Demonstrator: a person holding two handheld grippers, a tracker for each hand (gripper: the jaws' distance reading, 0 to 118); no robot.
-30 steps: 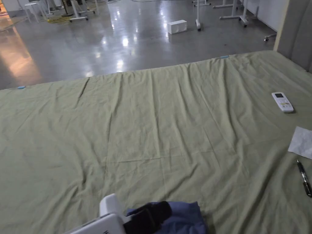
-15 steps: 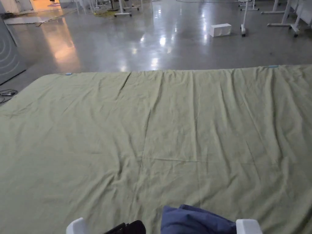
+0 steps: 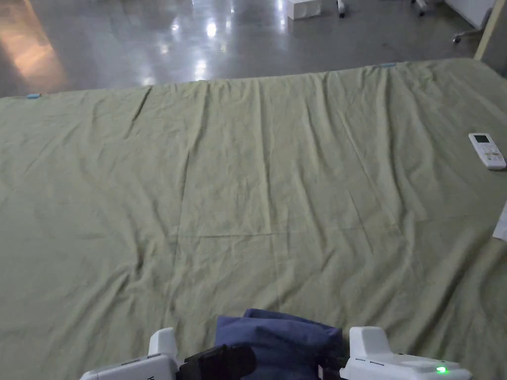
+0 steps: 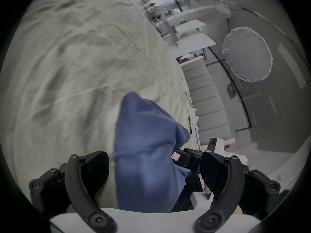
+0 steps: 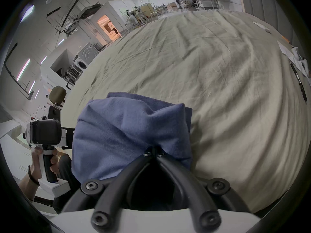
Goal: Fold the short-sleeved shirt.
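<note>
The blue short-sleeved shirt (image 3: 279,339) is bunched in a lump at the near edge of the bed, between my two grippers. In the right gripper view my right gripper (image 5: 154,150) is shut, pinching a fold of the shirt (image 5: 127,129), and the cloth drapes over its jaws. In the left gripper view my left gripper (image 4: 154,167) stands wide open with the shirt (image 4: 144,149) hanging in the gap; neither jaw presses on it. The right gripper's black front (image 4: 188,157) pokes out just behind the cloth. A hand holds the left gripper's handle (image 5: 48,169).
A wrinkled green sheet (image 3: 247,198) covers the wide bed. On its right side lie a white remote (image 3: 487,151), a sheet of paper (image 3: 501,225) and a pen (image 5: 298,80). A padded headboard (image 4: 205,102) bounds that side. Shiny grey floor (image 3: 223,44) lies beyond the far edge.
The head camera has swung left and back right. The shirt stays bunched at the near edge. Both grippers' white bodies now show beside it.
</note>
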